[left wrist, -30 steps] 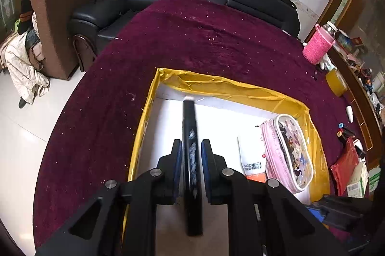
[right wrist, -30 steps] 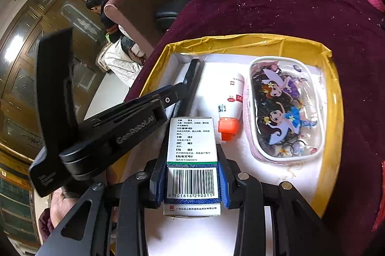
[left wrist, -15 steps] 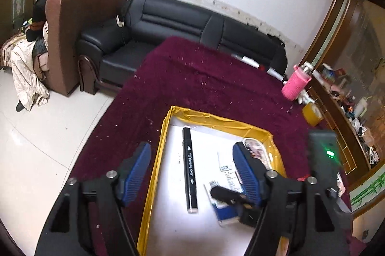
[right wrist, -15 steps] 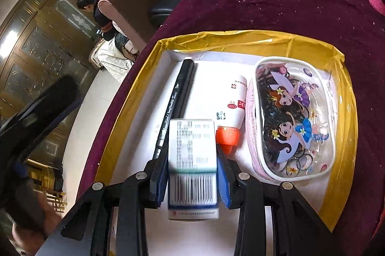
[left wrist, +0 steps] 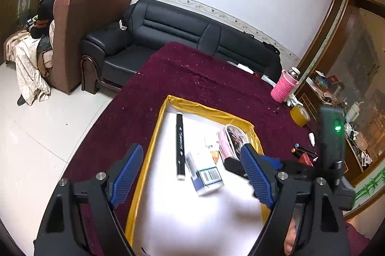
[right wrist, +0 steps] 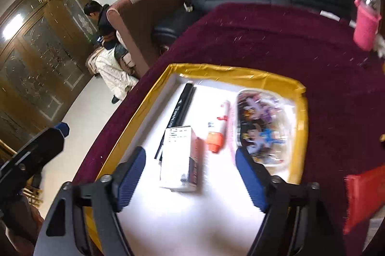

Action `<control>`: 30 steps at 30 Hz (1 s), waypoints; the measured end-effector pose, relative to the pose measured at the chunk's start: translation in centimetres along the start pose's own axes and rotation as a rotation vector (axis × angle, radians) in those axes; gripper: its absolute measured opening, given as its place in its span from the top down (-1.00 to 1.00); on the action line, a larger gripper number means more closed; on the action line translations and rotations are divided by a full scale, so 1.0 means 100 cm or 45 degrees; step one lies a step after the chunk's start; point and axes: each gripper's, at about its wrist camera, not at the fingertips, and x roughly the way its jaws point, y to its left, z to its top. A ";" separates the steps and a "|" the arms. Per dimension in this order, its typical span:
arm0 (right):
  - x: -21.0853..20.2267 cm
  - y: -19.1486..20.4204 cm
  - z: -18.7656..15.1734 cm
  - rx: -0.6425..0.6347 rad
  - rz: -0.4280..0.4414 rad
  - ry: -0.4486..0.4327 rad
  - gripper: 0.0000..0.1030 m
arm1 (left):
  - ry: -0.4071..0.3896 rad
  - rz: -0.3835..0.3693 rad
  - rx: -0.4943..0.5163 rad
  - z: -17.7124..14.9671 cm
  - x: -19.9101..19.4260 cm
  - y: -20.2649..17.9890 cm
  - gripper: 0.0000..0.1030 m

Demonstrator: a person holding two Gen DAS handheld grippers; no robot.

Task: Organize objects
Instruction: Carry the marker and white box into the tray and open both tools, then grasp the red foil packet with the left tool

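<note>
A white tray with a yellow rim (left wrist: pixel 154 143) (right wrist: pixel 302 111) lies on the dark red table. In it lie a black marker (left wrist: pixel 180 145) (right wrist: pixel 179 109), a white and blue medicine box (left wrist: pixel 204 173) (right wrist: pixel 180 159), a white tube with an orange cap (right wrist: pixel 217 128) and a cartoon pencil pouch (left wrist: pixel 233 138) (right wrist: pixel 262 126). My left gripper (left wrist: pixel 192 179) is open and empty, raised above the tray. My right gripper (right wrist: pixel 190 181) is open and empty, just behind the box; it also shows in the left wrist view (left wrist: pixel 276 164).
A pink-sleeved bottle (left wrist: pixel 284 86) (right wrist: pixel 365 22), a roll of yellow tape (left wrist: pixel 299 115) and small items stand at the table's right side. A red packet (right wrist: pixel 363 195) lies right of the tray. A black sofa (left wrist: pixel 192 32) and a brown armchair (left wrist: pixel 79 32) stand beyond the table.
My left gripper let go of the marker, opened and rose. My right gripper let go of the medicine box in the tray, opened and drew back.
</note>
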 end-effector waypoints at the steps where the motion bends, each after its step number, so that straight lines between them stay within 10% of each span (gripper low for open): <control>1: -0.006 0.000 -0.001 -0.009 -0.014 -0.016 -0.69 | 0.002 0.001 0.000 -0.002 -0.002 -0.003 -0.63; 11: -0.093 -0.048 -0.039 -0.017 -0.188 -0.211 -0.87 | 0.060 -0.095 0.107 -0.031 -0.011 -0.061 -0.64; 25: -0.224 -0.281 -0.123 0.641 -0.414 -0.569 -0.96 | 0.250 -0.249 0.556 -0.081 0.066 -0.229 -0.64; 30: -0.229 -0.340 -0.147 0.810 -0.408 -0.631 -0.96 | 0.281 -0.202 0.895 -0.106 0.111 -0.286 -0.64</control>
